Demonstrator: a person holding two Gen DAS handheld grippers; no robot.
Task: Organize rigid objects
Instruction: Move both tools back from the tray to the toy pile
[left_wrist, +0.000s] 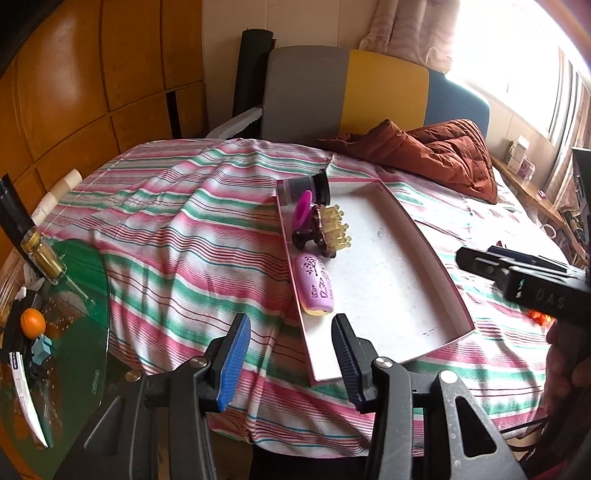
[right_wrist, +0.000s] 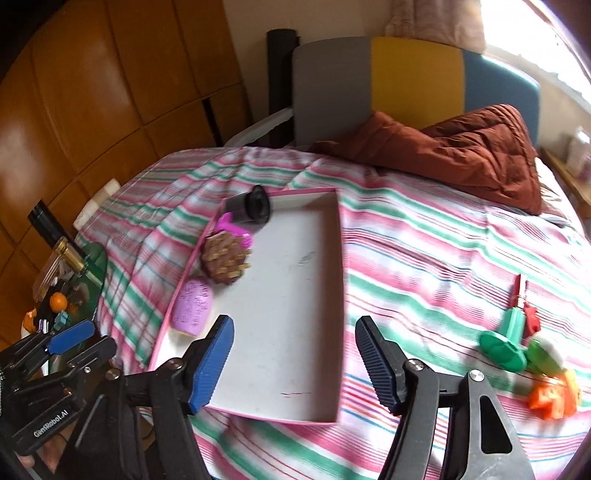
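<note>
Four things already lie along the left edge of the pink tray (right_wrist: 303, 369) on the bed: jar (right_wrist: 249, 206), pink piece (right_wrist: 236, 227), brush (right_wrist: 225, 260), purple case (right_wrist: 192, 306). Green and orange toys (right_wrist: 524, 354) wait at lower right. Both the left tool (left_wrist: 291, 363) and right tool (right_wrist: 295, 363) hang released, empty.

My left wrist camera looks steeply down over the bed (left_wrist: 166, 240), close above the tray (left_wrist: 388, 280) at one o'clock. My right camera faces likewise, tray (right_wrist: 291, 295) at twelve; both share tray and headboard (left_wrist: 347, 88).
</note>
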